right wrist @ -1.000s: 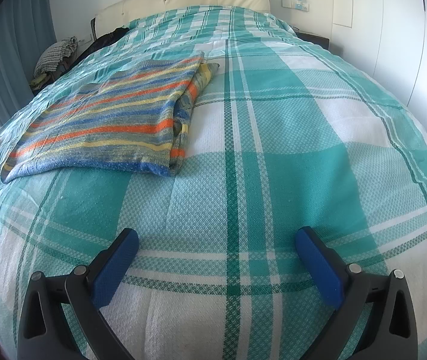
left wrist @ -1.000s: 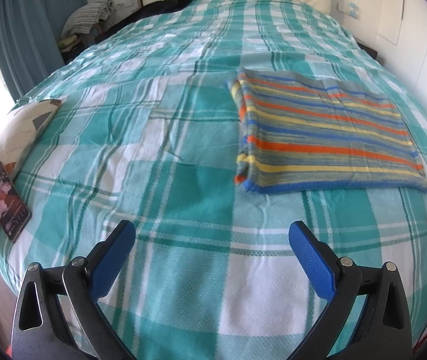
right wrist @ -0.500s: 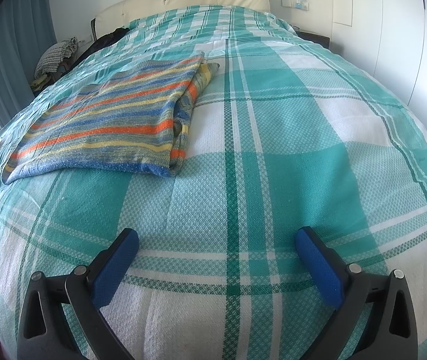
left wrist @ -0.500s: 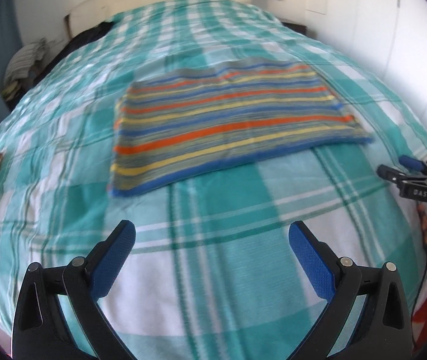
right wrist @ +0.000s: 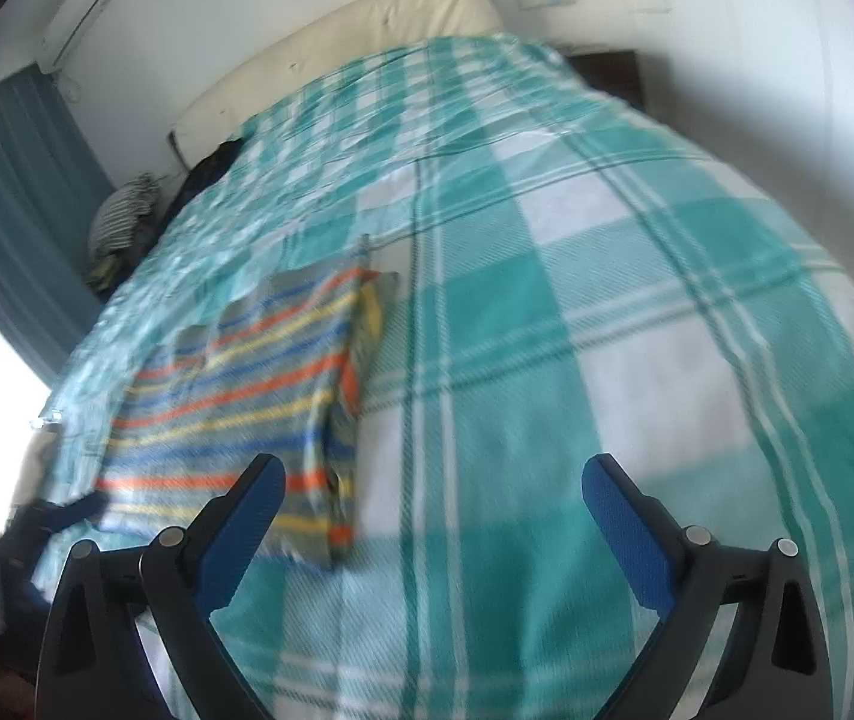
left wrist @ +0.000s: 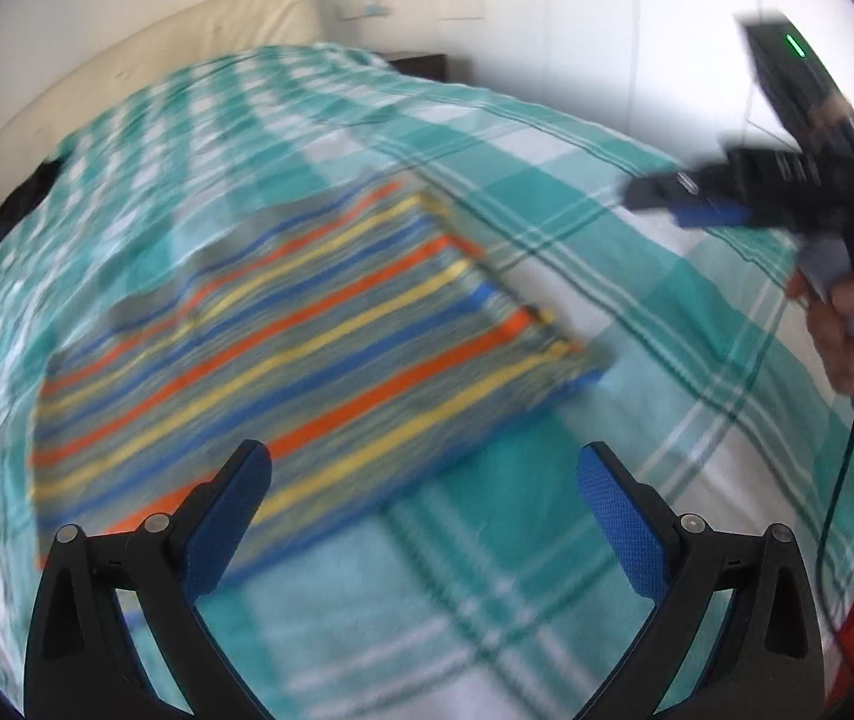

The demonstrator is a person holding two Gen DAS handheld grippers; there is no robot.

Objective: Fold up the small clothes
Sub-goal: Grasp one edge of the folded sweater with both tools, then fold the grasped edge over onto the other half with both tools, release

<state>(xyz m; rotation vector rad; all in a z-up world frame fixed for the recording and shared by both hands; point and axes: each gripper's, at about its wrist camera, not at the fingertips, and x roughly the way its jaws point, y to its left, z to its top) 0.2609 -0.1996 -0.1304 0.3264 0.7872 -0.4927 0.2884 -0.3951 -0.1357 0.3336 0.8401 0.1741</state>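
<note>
A folded striped garment [left wrist: 306,348] in blue, orange, yellow and grey lies flat on the teal and white checked bedspread [left wrist: 547,540]. My left gripper [left wrist: 423,480] is open and empty, held above the bed just short of the garment's near edge. My right gripper [right wrist: 433,492] is open and empty, above the bed to the right of the garment [right wrist: 246,408]. The right gripper also shows in the left wrist view [left wrist: 697,204], raised at the right with a hand on it. Both views are blurred by motion.
A cream headboard [right wrist: 366,24] stands at the far end of the bed. A pile of clothes [right wrist: 126,216] and a teal curtain [right wrist: 6,192] are at the far left. A dark bedside table [right wrist: 607,72] is at the far right. White walls lie beyond.
Both grippers have swung and lifted, the left one turning right so the garment now sits ahead of it. The right gripper has tilted up and moved. The garment has not moved.
</note>
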